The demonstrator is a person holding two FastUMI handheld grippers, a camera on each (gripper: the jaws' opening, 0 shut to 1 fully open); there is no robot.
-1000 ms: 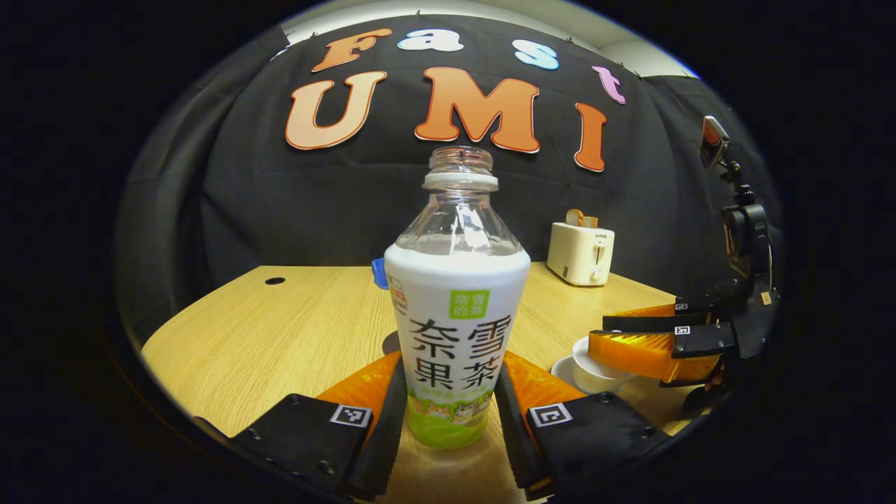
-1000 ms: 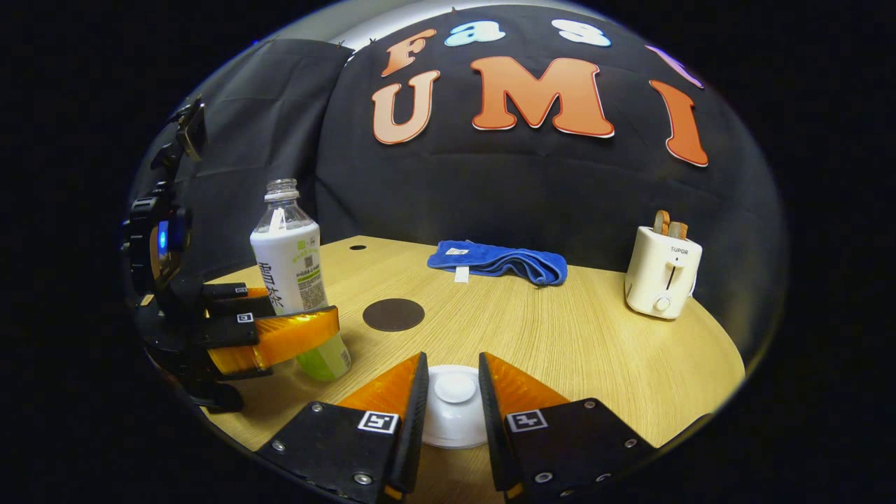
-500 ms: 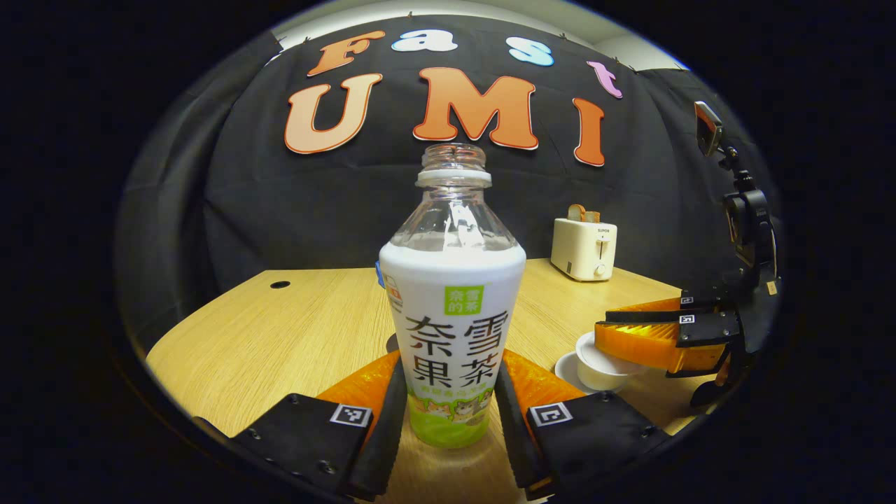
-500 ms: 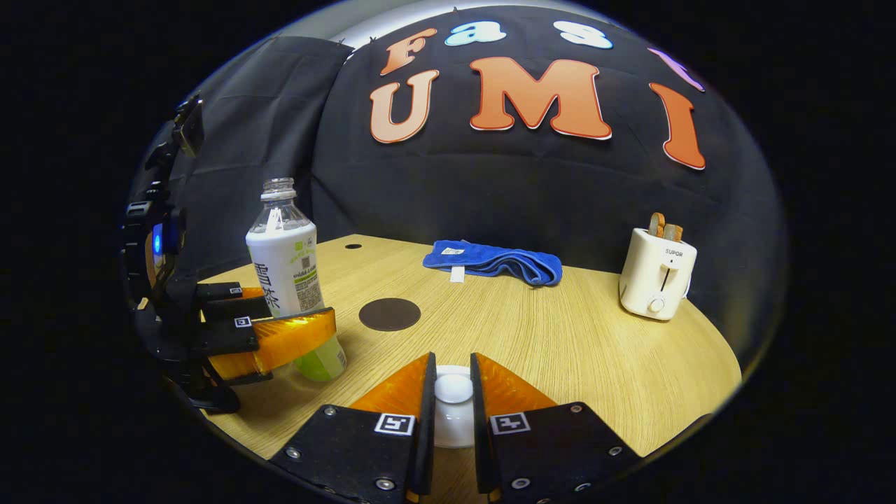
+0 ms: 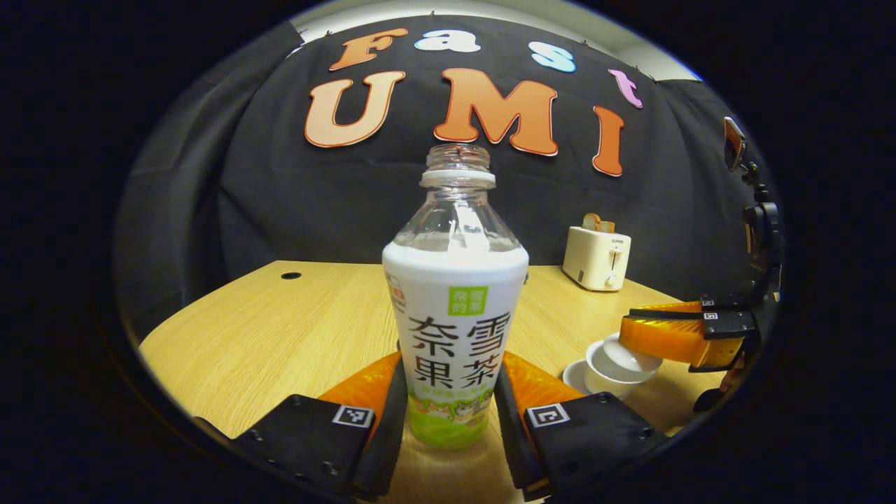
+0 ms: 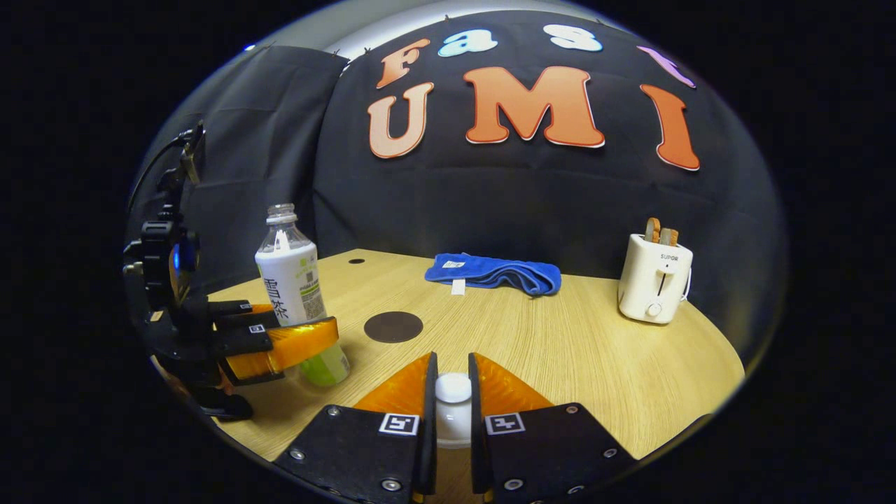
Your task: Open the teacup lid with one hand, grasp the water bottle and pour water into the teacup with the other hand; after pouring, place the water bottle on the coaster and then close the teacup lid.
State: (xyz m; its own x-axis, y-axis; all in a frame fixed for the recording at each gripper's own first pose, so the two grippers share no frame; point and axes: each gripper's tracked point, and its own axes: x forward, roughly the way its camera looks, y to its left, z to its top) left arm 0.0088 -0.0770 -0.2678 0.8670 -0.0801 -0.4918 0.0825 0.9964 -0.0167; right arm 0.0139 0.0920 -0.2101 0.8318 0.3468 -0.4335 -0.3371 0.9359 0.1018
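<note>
In the left gripper view, the left tool (image 5: 448,413) sits at six o'clock with both fingers pressed against the lower sides of the water bottle (image 5: 455,308), which stands upright and uncapped on the wooden worktop (image 5: 280,336). At about three o'clock a cream toaster (image 5: 596,257) stands near the back of the worktop. Toward four o'clock the white teacup (image 5: 603,374) rests on its saucer (image 5: 575,374), and the lid (image 5: 630,353) is tilted just above the cup's rim, clamped by the right tool (image 5: 640,343).

In the right gripper view, the left tool (image 6: 308,339) appears at nine o'clock, its fingers on either side of the bottle's green base, the water bottle (image 6: 290,280) upright. Just right of it, toward the centre, a dark round coaster (image 6: 393,326) lies flat and bare on the worktop (image 6: 574,357), apart from the bottle. At six o'clock the right tool (image 6: 452,392) has its fingers drawn close together on the white knob of the lid (image 6: 453,388). At twelve o'clock a folded blue cloth (image 6: 493,273) lies at the back of the worktop, and the toaster (image 6: 654,280) stands at about three o'clock with toast in its slots.
</note>
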